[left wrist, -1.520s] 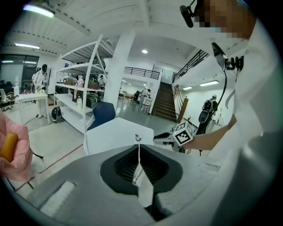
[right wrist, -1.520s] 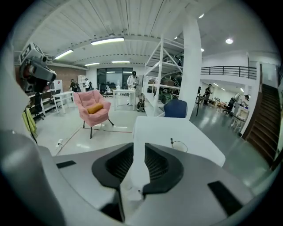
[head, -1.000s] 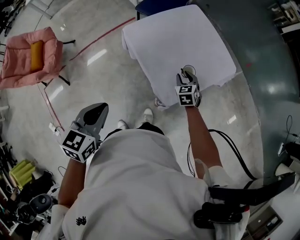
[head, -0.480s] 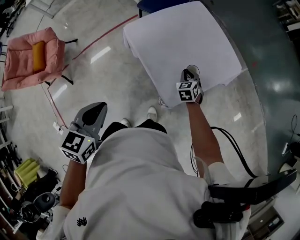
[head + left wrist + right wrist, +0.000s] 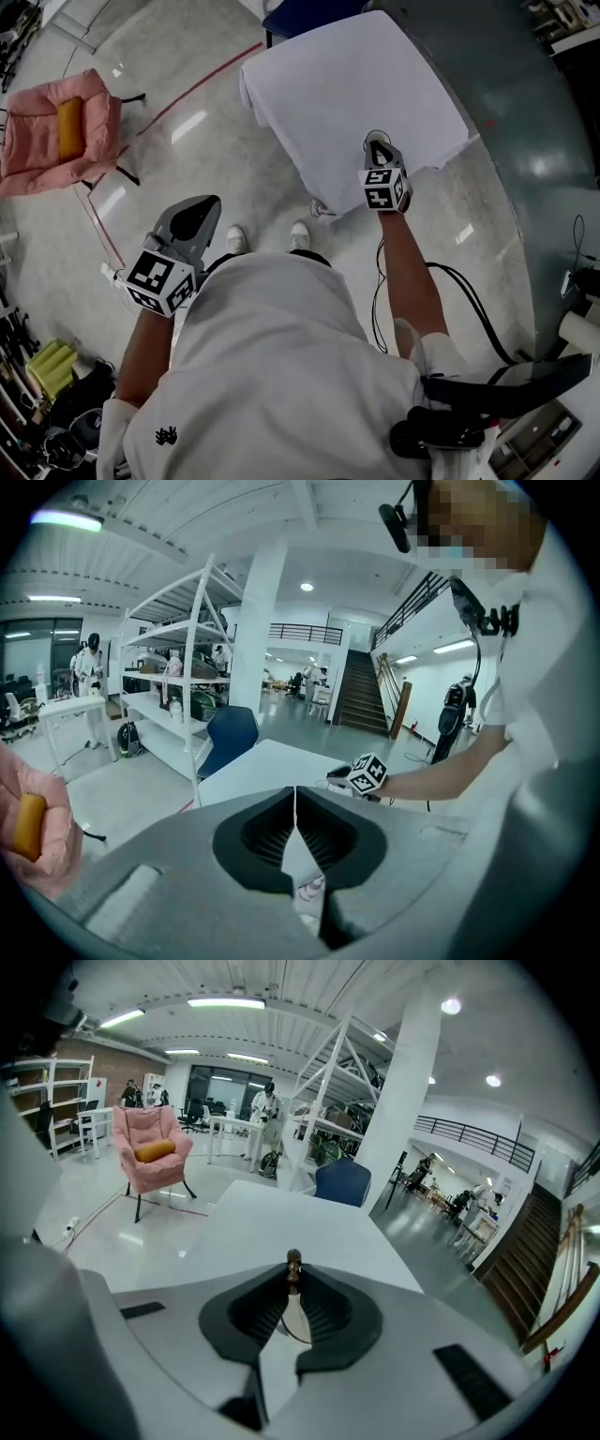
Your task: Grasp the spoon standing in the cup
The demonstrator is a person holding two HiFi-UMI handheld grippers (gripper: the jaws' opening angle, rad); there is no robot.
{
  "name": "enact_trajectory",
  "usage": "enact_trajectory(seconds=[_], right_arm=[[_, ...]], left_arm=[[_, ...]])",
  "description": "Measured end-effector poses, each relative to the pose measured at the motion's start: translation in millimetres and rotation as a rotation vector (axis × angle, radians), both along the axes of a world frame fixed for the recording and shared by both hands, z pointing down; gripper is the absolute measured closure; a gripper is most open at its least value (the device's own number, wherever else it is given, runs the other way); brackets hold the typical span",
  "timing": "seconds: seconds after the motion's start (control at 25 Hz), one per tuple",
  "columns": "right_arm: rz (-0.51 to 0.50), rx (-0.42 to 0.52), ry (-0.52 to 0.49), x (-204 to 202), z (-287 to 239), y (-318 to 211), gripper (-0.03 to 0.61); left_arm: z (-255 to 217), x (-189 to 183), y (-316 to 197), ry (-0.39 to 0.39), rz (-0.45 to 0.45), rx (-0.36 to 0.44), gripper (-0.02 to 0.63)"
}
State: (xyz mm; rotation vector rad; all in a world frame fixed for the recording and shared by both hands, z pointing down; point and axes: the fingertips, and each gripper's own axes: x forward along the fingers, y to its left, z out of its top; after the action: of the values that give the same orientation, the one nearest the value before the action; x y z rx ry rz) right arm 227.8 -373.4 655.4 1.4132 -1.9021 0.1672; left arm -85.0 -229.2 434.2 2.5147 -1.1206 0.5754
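Observation:
A spoon with a dark brown knob on its handle (image 5: 293,1260) stands upright between the tips of my right gripper (image 5: 293,1277). The jaws are closing and their tips press on the handle from both sides. In the head view the right gripper (image 5: 379,148) sits over a small white cup (image 5: 376,138) near the front edge of the white-clothed table (image 5: 347,84); the gripper hides most of the cup. My left gripper (image 5: 195,223) hangs over the floor far left of the table, shut and empty, its tips (image 5: 295,797) meeting.
A pink armchair (image 5: 56,136) with an orange cushion stands at the far left. A blue chair (image 5: 309,14) is behind the table. Black cables (image 5: 469,300) trail on the floor at the right. Metal shelving (image 5: 178,696) stands beyond the table.
The right gripper's jaws have come together on the spoon's handle over the cup. The left gripper has risen slightly and stays off to the left.

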Motion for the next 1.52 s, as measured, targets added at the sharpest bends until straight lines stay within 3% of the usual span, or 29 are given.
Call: enact_trajectory(seconds=[0.36,0.96,1.52], right_arm=[[0.059,0.066,-0.065,-40,-82,34,0.532],[-0.059,0.085,-0.169,-199,-170,94,0.532],[-0.131,0.116,-0.194,-328,-214,144,0.534]], left_arm=[[-6,-37,-6,0.077,0.077,0.017,0.6],[-9,-116,1,0.14,0.147,0.025,0.601],[1,-201,15,0.131,0.204,-0.003,0.601]])
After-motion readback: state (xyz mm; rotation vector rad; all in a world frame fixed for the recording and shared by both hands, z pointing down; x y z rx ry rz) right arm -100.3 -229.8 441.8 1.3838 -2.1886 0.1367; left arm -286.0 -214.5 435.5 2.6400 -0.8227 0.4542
